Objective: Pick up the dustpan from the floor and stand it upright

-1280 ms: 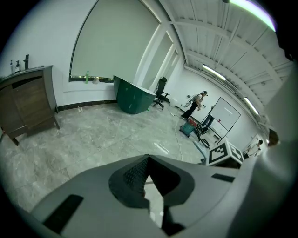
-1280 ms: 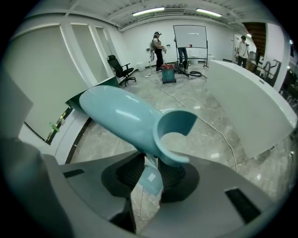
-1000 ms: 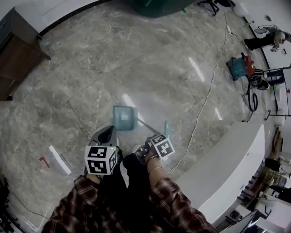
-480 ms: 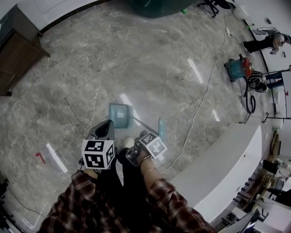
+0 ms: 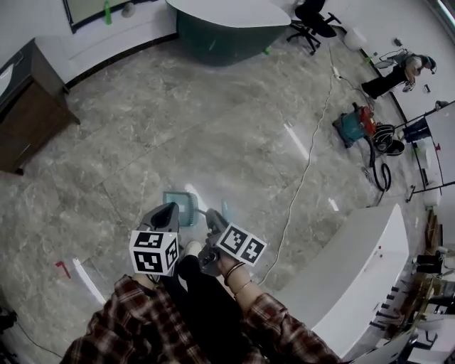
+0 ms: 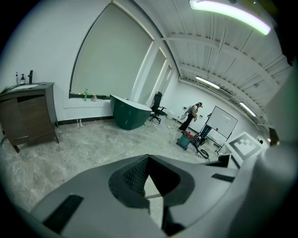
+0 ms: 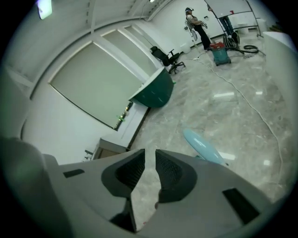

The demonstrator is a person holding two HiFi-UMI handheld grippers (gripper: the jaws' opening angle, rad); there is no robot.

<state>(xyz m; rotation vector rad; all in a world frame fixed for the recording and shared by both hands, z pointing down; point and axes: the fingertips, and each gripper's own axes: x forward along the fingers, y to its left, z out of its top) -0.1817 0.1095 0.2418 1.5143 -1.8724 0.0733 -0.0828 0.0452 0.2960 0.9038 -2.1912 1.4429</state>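
The teal dustpan [image 5: 178, 207] is on the marble floor just past my grippers, its near edge hidden behind the left one. A pale-blue oblong handle part [image 5: 225, 210] shows beside the right gripper; in the right gripper view the handle part [image 7: 205, 146] lies right of the jaws, not between them. My left gripper [image 5: 170, 212] points at the pan, and its tips [image 6: 148, 159] meet with nothing held. On my right gripper [image 5: 212, 216], the jaws [image 7: 150, 158] stand a narrow gap apart, and only floor shows between them.
A dark green rounded desk [image 5: 227, 25] and an office chair [image 5: 313, 18] stand at the back. A wooden cabinet [image 5: 28, 106] is at the left, a white counter [image 5: 352, 277] at the right. A white cable [image 5: 307, 170] runs to a vacuum [image 5: 352, 128]. A small red thing [image 5: 64, 269] lies left.
Both grippers and the head have risen, so more of the room shows. The dustpan now sits closer under the grippers. The right gripper has tilted upward.
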